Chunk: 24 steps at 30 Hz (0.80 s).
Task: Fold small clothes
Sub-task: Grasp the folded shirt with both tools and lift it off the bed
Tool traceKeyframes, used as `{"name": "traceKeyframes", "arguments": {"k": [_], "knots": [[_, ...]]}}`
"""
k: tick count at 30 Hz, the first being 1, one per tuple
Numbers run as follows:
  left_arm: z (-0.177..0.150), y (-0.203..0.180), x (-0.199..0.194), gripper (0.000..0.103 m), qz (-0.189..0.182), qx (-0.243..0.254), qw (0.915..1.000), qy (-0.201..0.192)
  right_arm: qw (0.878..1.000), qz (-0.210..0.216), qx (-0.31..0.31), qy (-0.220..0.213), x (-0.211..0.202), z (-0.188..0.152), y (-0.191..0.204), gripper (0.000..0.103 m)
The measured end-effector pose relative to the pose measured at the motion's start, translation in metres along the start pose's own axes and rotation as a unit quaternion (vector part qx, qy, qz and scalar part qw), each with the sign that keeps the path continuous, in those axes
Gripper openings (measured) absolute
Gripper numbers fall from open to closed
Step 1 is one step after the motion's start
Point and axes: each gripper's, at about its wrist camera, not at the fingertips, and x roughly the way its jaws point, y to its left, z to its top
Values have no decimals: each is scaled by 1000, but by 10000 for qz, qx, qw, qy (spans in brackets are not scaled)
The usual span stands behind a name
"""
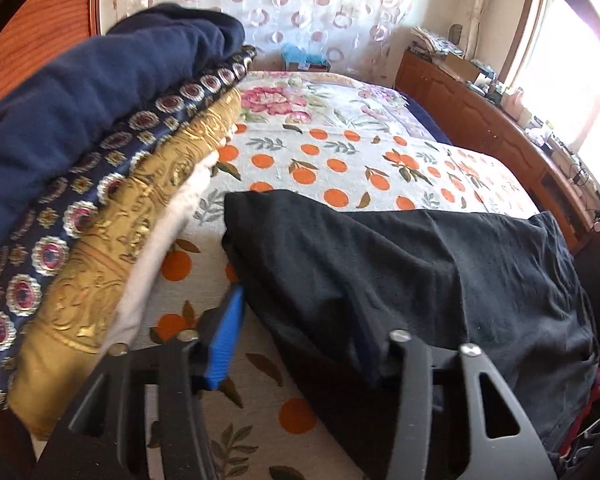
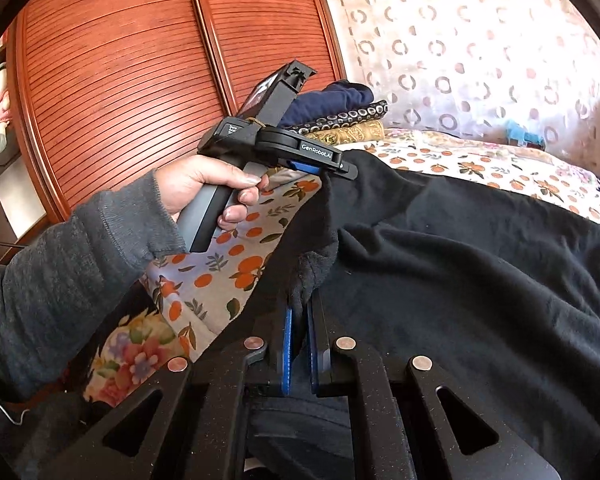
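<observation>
Black knit garment (image 1: 420, 272), kind not possible to tell. Lay spread and wrinkled over the orange-print bedcover (image 1: 340, 168), on the near side of the bed, with one edge lifted from it. Looked light, limp and soft, with no stiffness at all; probably not fragile, and not very slippery against the ribbed blue pads (image 2: 287, 344). Would sag and bunch wherever not supported, so best taken at a corner or along a hem, with a doubled edge well between the pads and not only a thin border.

Was gathered in a small bunch just in front of the right gripper (image 2: 299, 308) and pinched there between pads standing nearly together. Rose from this bunch as a stretched edge up to the left gripper (image 1: 296, 312), seen in the right wrist view gripped by the person's left hand (image 2: 204, 188). Showed wide-spread fingers in the left wrist view: one blue pad bare above the bedcover, the other covered by draped black cloth. Seemed therefore hooked over that finger and not clamped, though hard to say for sure.

Farther out, just beside the garment's far-left edge, stack of folded clothes (image 1: 100, 160). Behind, slatted wooden wardrobe doors (image 2: 120, 80) and curtain with ring pattern (image 1: 280, 8).
</observation>
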Motion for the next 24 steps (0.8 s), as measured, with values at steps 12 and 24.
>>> {"name": "traceKeyframes", "arguments": {"k": [12,24], "knots": [[22,-70,-31,10,-272,684,9968,-313,9981,-255,295,-472,-46,-16,-28,6],[60,-236,-43,10,-931,1744,9783,-625,9820,-1362,762,-1068,-173,-59,-67,5]]}}
